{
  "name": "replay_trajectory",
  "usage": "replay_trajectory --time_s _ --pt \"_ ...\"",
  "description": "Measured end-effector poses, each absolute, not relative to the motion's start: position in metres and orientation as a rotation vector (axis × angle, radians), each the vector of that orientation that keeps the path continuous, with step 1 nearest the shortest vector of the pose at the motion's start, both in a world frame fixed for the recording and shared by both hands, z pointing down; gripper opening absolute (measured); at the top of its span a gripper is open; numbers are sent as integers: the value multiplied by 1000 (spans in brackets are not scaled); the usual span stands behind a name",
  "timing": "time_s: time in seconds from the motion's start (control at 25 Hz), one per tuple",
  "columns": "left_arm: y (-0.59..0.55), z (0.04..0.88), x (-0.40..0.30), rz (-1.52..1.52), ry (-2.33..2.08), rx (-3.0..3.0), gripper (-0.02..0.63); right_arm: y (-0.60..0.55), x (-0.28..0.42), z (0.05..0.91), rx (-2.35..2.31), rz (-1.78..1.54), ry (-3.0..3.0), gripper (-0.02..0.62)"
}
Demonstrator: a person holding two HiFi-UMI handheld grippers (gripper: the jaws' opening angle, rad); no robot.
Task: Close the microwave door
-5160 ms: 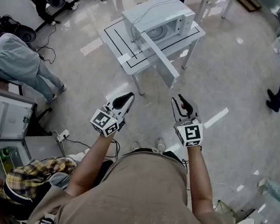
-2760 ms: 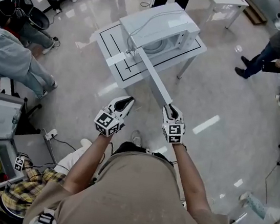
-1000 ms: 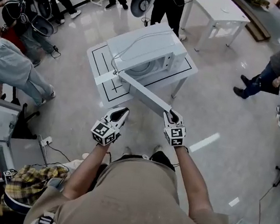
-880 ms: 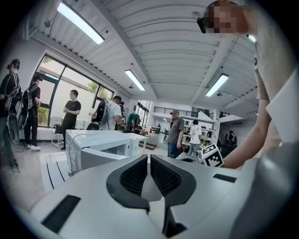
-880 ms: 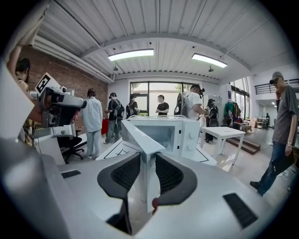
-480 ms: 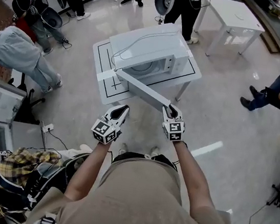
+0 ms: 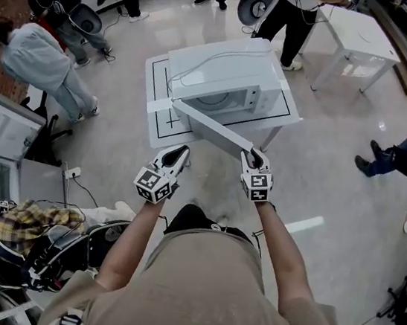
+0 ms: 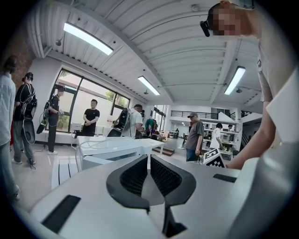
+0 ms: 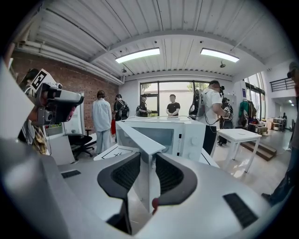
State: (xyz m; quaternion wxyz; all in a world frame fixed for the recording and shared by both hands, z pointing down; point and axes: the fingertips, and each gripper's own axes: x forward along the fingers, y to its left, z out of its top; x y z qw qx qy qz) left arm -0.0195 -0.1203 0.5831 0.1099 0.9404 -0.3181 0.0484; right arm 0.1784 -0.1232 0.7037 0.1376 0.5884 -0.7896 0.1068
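Microwave: a white microwave sits on a low white table marked with black lines, in front of the person holding the grippers.
Microwave door: the microwave door stands wide open, swung out from its hinge at the oven's left front corner, with its free end pointing toward the person.
Right gripper: the right gripper is at the door's free end. In the right gripper view its jaws are clamped on that edge, one black pad on each face of the white panel.
Left gripper: the left gripper is held in the air just left of the door's end, apart from it. In the left gripper view its jaws are drawn together with nothing between them.
Arms: both forearms reach forward from the body, the right one a little further out.
Room: several people stand beyond the microwave and off to the left. A second white table stands at the far right, and a fridge with its door open is at the left.
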Motion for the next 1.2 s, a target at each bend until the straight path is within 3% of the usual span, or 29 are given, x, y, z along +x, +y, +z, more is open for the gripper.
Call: replay_trajectory --time_s 1.2 --pt "-190 580 -9 114 -878 2789 8 -170 210 702 1698 227 -2228 106"
